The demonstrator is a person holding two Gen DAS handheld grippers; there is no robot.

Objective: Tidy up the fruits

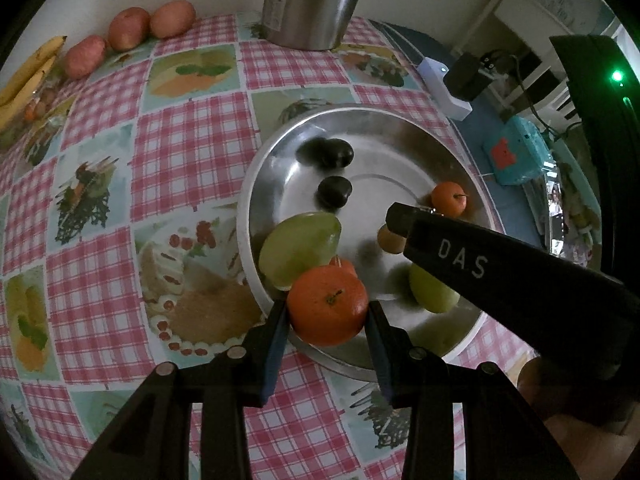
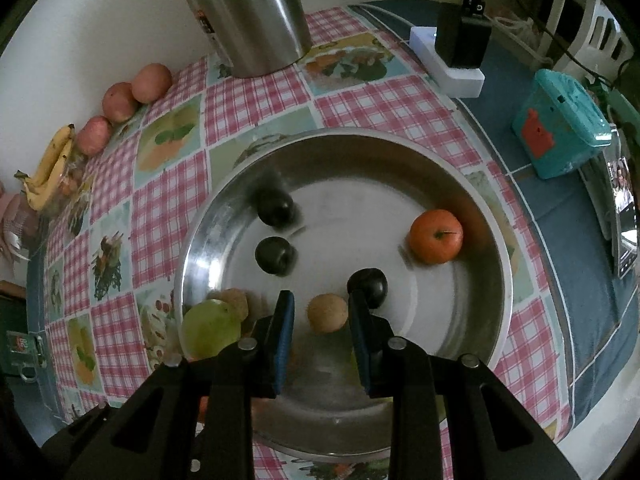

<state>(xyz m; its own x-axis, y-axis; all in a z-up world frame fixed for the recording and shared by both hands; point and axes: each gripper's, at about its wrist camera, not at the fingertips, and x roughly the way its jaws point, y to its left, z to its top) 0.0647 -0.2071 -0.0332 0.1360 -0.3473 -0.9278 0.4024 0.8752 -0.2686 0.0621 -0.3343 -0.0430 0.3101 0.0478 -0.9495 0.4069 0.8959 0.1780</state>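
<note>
My left gripper (image 1: 327, 308) is shut on an orange mandarin (image 1: 327, 314), held over the near rim of the steel bowl (image 1: 256, 184). In the bowl lie two dark plums (image 1: 335, 192), a green fruit (image 1: 300, 248), a second mandarin (image 1: 449, 199) and a small brown fruit (image 1: 390, 240). My right gripper (image 2: 321, 298) points down into the bowl (image 2: 192, 240). Its fingers are drawn close with nothing pressed between them. The small brown fruit (image 2: 327, 313) lies below the gap and a third dark plum (image 2: 370, 284) sits by the right fingertip. The right gripper (image 1: 400, 218) also crosses the left wrist view.
A steel kettle (image 1: 312, 0) stands behind the bowl on the checked tablecloth (image 1: 192, 148). Three reddish apples (image 1: 128, 28) and bananas (image 1: 28, 72) line the wall at far left. A white power strip with a black adapter (image 2: 448, 64) and a teal box (image 2: 560, 132) lie to the right.
</note>
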